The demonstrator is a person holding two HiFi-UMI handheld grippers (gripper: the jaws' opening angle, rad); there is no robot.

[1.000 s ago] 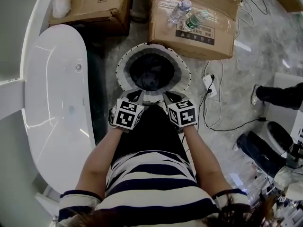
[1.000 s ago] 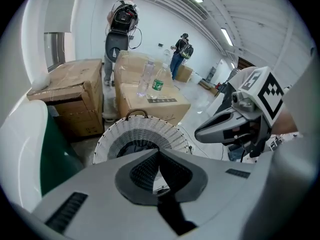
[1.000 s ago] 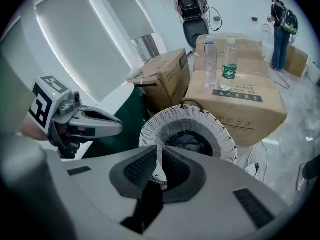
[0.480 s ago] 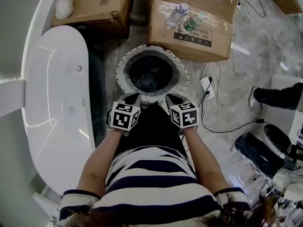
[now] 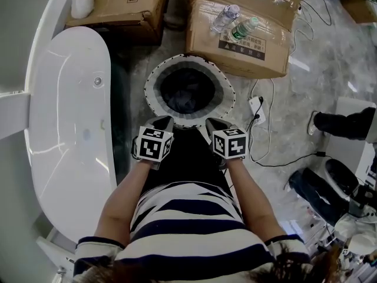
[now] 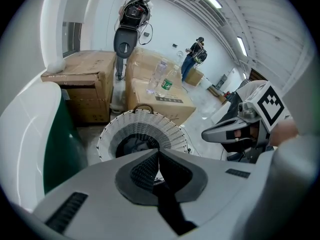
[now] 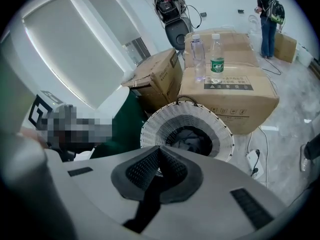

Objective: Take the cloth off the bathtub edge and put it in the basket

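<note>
A dark cloth [image 5: 187, 94] lies at the bottom of the round white woven basket [image 5: 156, 76] on the floor; the same cloth [image 7: 192, 142] shows in the right gripper view inside the basket [image 7: 152, 129], and the basket [image 6: 172, 129] in the left gripper view. My left gripper [image 5: 164, 121] is held just before the basket's near rim, shut with nothing between its jaws. My right gripper [image 5: 213, 122] hovers beside it, also shut and empty. The white bathtub [image 5: 65, 128] stands to the left, its edge bare.
Two cardboard boxes [image 5: 247, 28] stand behind the basket, with two plastic bottles [image 5: 235, 21] on the right one. A white power strip and cable [image 5: 259, 108] lie on the floor to the right. People stand far off in the room [image 6: 192, 59].
Both grippers have drawn back slightly from the basket toward my body. The right gripper's jaws have closed fully. The cloth stays in the basket.
</note>
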